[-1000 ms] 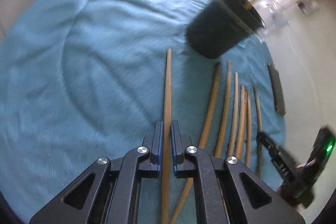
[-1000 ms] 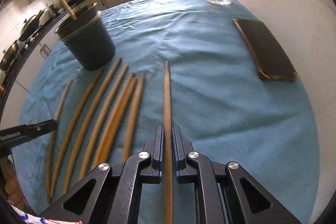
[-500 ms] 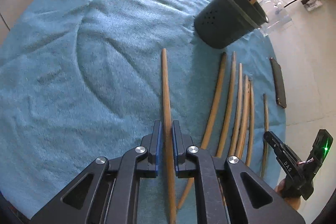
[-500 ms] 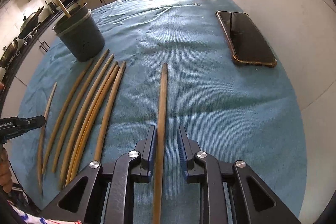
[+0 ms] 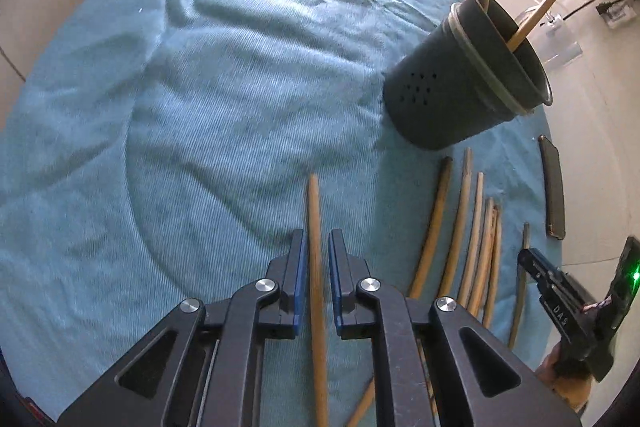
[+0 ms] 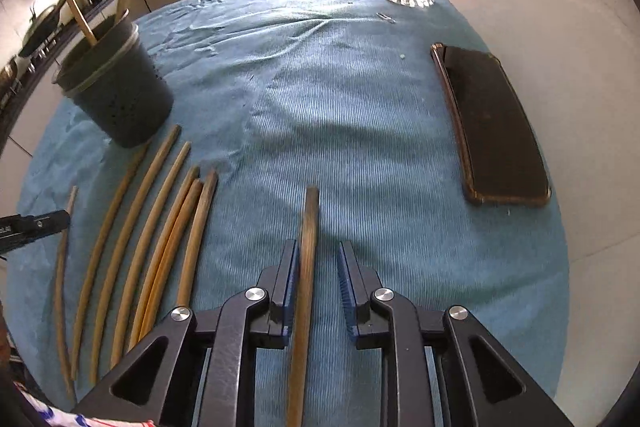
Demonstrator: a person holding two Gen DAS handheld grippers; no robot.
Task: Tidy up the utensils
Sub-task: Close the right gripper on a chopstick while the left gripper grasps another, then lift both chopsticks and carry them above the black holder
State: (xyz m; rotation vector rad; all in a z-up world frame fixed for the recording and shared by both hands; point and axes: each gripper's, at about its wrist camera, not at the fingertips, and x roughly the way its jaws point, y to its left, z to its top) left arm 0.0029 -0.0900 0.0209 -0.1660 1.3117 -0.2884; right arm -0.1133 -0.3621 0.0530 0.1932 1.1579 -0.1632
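chopstick point(image 6: 306, 267) lengthwise between right gripper point(image 6: 318, 275) pads, unclamped | left gripper point(image 5: 317, 267) near-closed around chopstick, grip unclear

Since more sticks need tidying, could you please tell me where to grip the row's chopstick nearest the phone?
Its near half, from straight above, jaws across the shaft: the chopstick lies flat, and its neighbour spreads away there.

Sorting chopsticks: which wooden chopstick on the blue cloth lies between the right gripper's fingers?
The lone wooden chopstick lying apart, right of the fanned group, nearest the black phone.
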